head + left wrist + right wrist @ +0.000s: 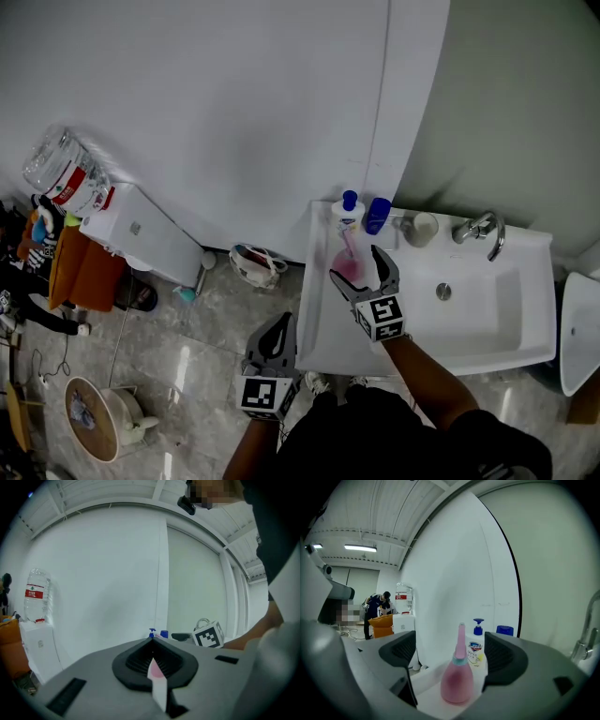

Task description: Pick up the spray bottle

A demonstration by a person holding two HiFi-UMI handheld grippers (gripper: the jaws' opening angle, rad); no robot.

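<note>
The spray bottle (349, 265) is pink with a teal collar and a long thin nozzle. It stands upright on the left ledge of the white sink (323, 323). My right gripper (354, 264) is open, one jaw on each side of the bottle. In the right gripper view the bottle (457, 681) sits between the pads, with a gap on both sides. My left gripper (279, 323) hangs lower left, off the sink's front edge over the floor, its jaws together. The left gripper view shows the left gripper (152, 641) shut, with only a thin white and pink sliver between its pads.
Behind the pink bottle stand a white soap pump bottle (348, 211) and a blue-capped container (378, 215). A cup (424, 228) and the chrome faucet (480, 230) sit further right along the wall. A water dispenser (103, 202) stands at the left.
</note>
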